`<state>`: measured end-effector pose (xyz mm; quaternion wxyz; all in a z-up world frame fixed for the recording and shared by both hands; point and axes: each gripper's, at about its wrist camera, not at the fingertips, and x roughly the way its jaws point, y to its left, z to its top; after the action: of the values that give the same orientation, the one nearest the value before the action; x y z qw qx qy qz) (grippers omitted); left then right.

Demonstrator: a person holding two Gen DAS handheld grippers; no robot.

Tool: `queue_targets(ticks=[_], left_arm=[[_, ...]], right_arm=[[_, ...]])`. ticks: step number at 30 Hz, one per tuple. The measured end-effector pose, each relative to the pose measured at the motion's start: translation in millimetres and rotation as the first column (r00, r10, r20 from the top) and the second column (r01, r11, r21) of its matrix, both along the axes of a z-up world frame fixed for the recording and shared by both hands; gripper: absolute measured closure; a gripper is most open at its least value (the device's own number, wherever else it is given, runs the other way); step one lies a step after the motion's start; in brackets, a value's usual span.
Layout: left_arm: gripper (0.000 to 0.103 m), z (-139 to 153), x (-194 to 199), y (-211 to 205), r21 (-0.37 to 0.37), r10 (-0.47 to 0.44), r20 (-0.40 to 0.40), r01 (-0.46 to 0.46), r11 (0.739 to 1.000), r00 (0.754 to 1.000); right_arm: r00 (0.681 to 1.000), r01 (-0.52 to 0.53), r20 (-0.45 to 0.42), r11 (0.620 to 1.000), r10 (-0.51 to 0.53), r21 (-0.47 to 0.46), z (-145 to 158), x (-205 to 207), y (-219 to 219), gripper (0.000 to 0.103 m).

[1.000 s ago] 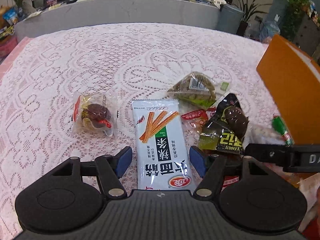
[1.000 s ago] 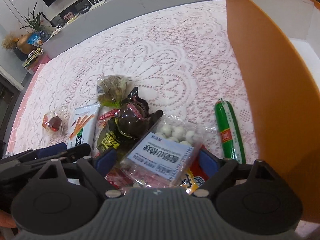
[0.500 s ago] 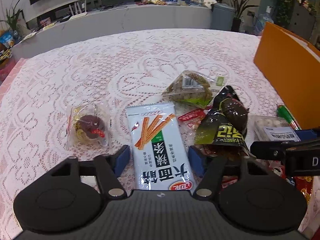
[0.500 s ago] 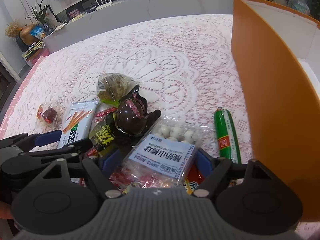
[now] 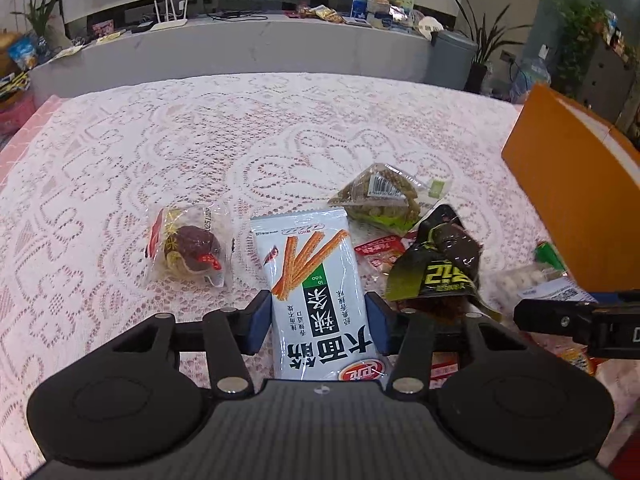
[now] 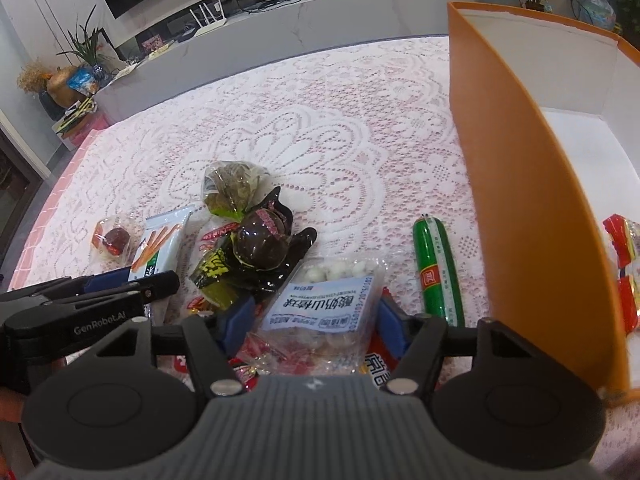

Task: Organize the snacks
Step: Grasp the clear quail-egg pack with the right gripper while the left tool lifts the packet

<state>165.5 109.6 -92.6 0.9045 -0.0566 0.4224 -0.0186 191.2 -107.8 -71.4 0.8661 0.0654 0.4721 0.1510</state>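
My left gripper (image 5: 318, 322) is shut on a white snack-stick packet (image 5: 316, 292), its blue pads touching both edges. My right gripper (image 6: 314, 324) has closed around a clear bag of white yogurt balls (image 6: 320, 308); the pads touch its sides. Beside them lie a black-and-green packet (image 5: 440, 268) with a dark egg (image 6: 260, 246), a green bean bag (image 5: 380, 196), a clear-wrapped brown sweet (image 5: 188, 246) and a green sausage (image 6: 436, 268). The orange box (image 6: 516, 184) stands on the right, red-wrapped snacks (image 6: 622, 252) inside.
The table has a pink lace cloth (image 5: 200, 140). More red packets (image 6: 256, 364) lie under the right gripper. The left gripper's body (image 6: 80, 312) shows at the left of the right wrist view. A grey counter (image 5: 240, 48) runs behind the table.
Both grippers' jaws have narrowed onto their packets. The left gripper has closed on the snack-stick packet; the right has closed on the yogurt-ball bag. The cameras tilted up slightly.
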Motion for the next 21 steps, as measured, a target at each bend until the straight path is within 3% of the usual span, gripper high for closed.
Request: queue_targets(ticks=[8, 9, 10, 21], left_arm=[[0.047, 14, -19, -1, -0.071, 0.006, 0.023, -0.004, 0.997, 1.0], [0.047, 15, -21, -1, -0.083, 0.008, 0.024, -0.006, 0.997, 1.0], [0.047, 16, -23, -2, -0.094, 0.008, 0.026, -0.005, 0.996, 1.0], [0.047, 18, -39, -8, -0.143, 0.009, 0.026, -0.005, 0.99, 1.0]], right_arm=[[1.0, -0.005, 0.009, 1.0, 0.005, 0.024, 8, -8, -8, 0.053], [1.0, -0.008, 0.013, 1.0, 0.008, 0.023, 9, -9, -8, 0.077], [1.0, 0.003, 0.029, 1.0, -0.003, 0.005, 11, -11, -8, 0.086], [1.0, -0.012, 0.018, 0.999, 0.011, 0.044, 16, -19, -15, 0.088]])
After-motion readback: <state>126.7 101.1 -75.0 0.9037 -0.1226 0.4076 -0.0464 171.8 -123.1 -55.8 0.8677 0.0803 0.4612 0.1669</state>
